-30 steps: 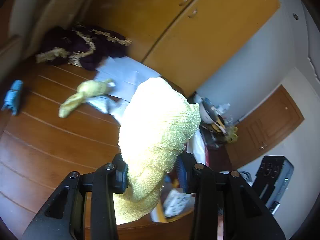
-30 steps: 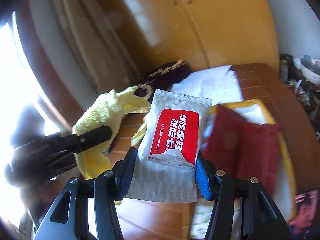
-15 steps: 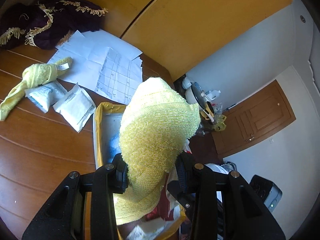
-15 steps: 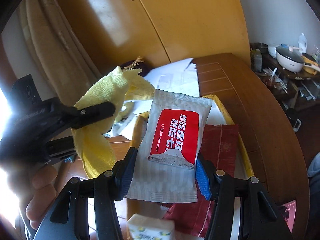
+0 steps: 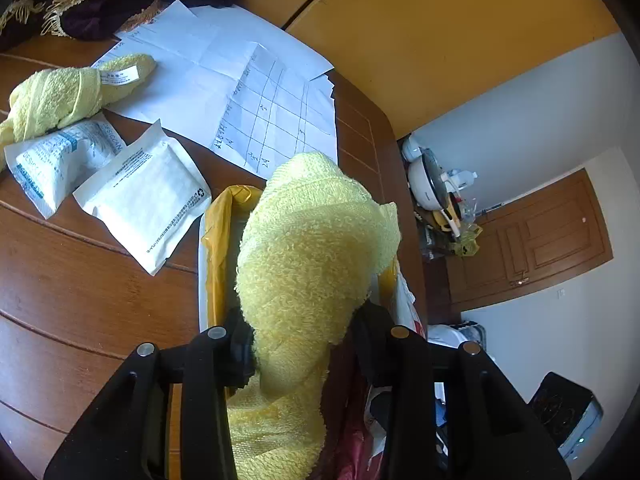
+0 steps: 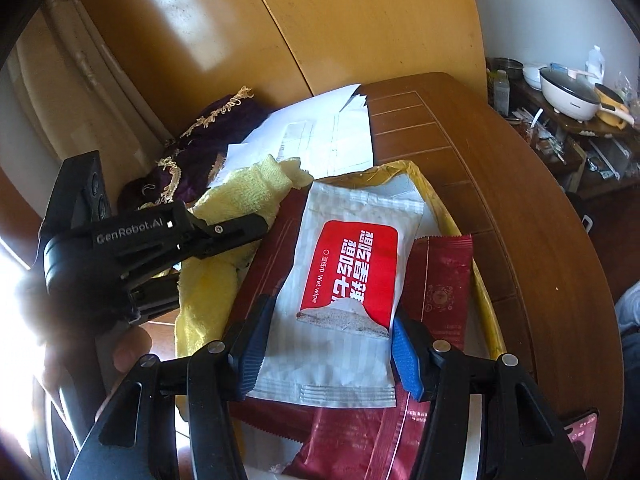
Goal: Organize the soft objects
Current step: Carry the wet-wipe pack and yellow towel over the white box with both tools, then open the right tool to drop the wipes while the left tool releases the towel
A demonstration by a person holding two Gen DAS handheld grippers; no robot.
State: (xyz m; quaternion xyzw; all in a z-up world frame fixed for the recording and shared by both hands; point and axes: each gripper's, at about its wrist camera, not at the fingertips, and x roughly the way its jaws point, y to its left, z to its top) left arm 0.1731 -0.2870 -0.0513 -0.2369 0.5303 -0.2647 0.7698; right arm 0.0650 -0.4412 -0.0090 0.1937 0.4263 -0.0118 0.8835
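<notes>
White gridded papers (image 5: 256, 92) ahead on wooden table (image 5: 80, 280), wooden cupboard doors (image 6: 360, 20) beyond, white cooker (image 6: 568, 90) far right

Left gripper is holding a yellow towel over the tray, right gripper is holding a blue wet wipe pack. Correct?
Not quite. The wet wipe pack in the right gripper is white with a red label, as the right wrist view shows. The left gripper does hold the yellow towel over the tray.

- Dark wooden table (image 6: 516, 200), grooved top, rounded far corner.
- Yellow-orange cupboard doors (image 5: 440, 40) behind far edge.
- White wall (image 5: 540, 140), brown panelled door (image 5: 532, 240) beyond.
- Cluttered side shelf (image 6: 568, 128) off right edge.
- Strong glare from left.
</notes>
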